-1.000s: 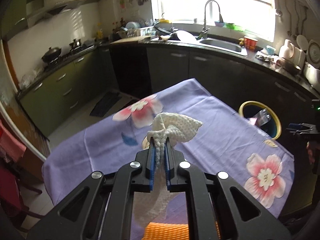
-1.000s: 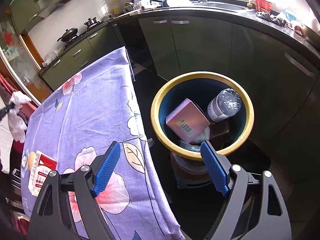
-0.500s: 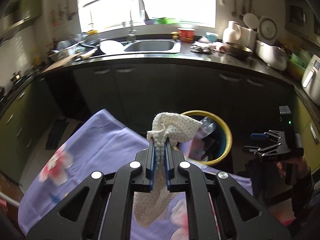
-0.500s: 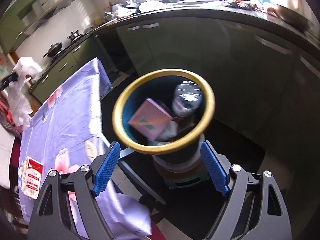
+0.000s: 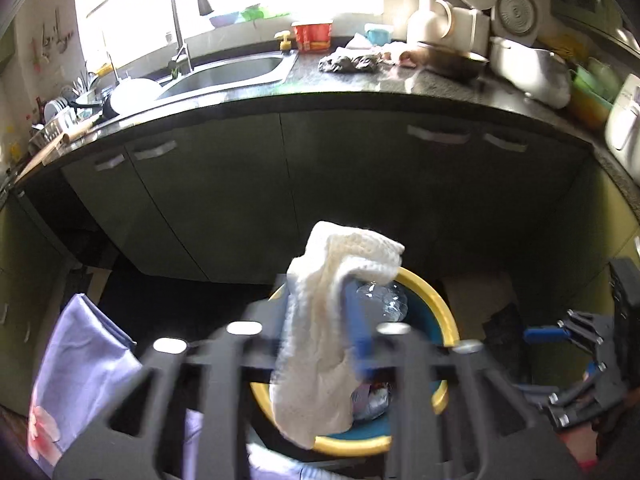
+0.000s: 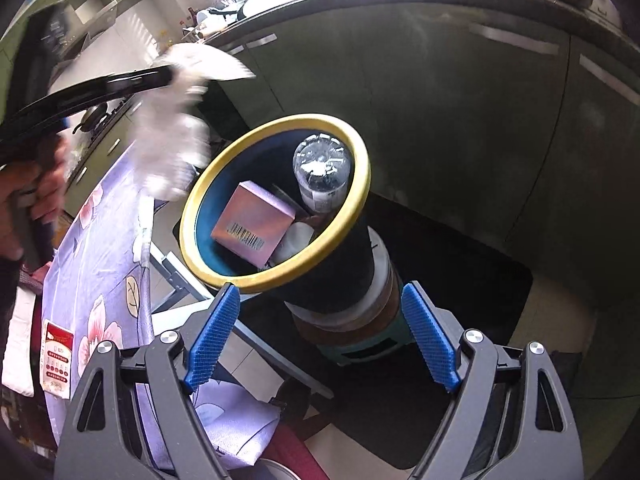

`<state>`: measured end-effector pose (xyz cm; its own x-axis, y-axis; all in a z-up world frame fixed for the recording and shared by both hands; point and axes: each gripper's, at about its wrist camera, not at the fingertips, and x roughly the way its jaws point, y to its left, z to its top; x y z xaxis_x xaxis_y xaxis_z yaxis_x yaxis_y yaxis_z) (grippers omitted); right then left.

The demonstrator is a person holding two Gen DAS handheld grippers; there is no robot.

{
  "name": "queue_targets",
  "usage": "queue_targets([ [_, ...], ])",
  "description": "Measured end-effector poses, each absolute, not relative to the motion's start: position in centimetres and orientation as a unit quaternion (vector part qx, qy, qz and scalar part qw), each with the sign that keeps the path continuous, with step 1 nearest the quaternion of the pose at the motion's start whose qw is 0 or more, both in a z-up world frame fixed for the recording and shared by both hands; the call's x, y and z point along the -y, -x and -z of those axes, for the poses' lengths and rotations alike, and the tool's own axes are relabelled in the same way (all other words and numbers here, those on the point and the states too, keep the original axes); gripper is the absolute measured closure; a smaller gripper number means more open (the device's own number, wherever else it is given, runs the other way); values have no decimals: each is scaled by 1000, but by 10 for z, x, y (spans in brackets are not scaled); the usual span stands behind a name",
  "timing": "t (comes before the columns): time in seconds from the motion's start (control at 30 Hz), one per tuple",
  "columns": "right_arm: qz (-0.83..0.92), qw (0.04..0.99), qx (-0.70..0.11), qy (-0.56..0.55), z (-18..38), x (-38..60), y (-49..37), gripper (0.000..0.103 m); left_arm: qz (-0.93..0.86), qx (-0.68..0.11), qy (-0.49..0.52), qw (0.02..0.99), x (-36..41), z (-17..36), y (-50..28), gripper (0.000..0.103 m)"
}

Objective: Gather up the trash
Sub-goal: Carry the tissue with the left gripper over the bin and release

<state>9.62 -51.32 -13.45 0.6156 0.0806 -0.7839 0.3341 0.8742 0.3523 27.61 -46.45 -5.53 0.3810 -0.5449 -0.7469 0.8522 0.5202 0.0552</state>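
A white crumpled paper towel (image 5: 320, 332) hangs at my left gripper (image 5: 320, 320), whose fingers have spread apart and are blurred. It hangs over the near rim of the yellow-rimmed trash bin (image 5: 444, 320). In the right wrist view the towel (image 6: 176, 128) is blurred beside the bin's (image 6: 360, 152) left rim. The bin holds a pink box (image 6: 252, 228) and a clear plastic bottle (image 6: 324, 168). My right gripper (image 6: 320, 340) is open and empty, just in front of the bin.
The purple flowered tablecloth (image 6: 104, 248) covers a table left of the bin, with a red and white packet (image 6: 58, 356) on it. Dark kitchen cabinets (image 5: 320, 184) and a counter with a sink (image 5: 232, 72) stand behind the bin. The bin stands on stacked stools (image 6: 360, 320).
My left gripper moved forward over the bin and its fingers opened around the towel. My right gripper drew back and lower, still open.
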Motion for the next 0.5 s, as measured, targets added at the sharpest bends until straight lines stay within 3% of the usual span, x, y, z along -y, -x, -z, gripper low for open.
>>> queue_targets([
  [0.17, 68, 867, -430, -243, 135, 513, -98, 21, 447, -344, -216, 797, 467, 57, -270, 55],
  [0.5, 50, 875, -425, -226, 125, 490, -96, 20, 460, -294, -154, 824, 390, -14, -225, 53],
])
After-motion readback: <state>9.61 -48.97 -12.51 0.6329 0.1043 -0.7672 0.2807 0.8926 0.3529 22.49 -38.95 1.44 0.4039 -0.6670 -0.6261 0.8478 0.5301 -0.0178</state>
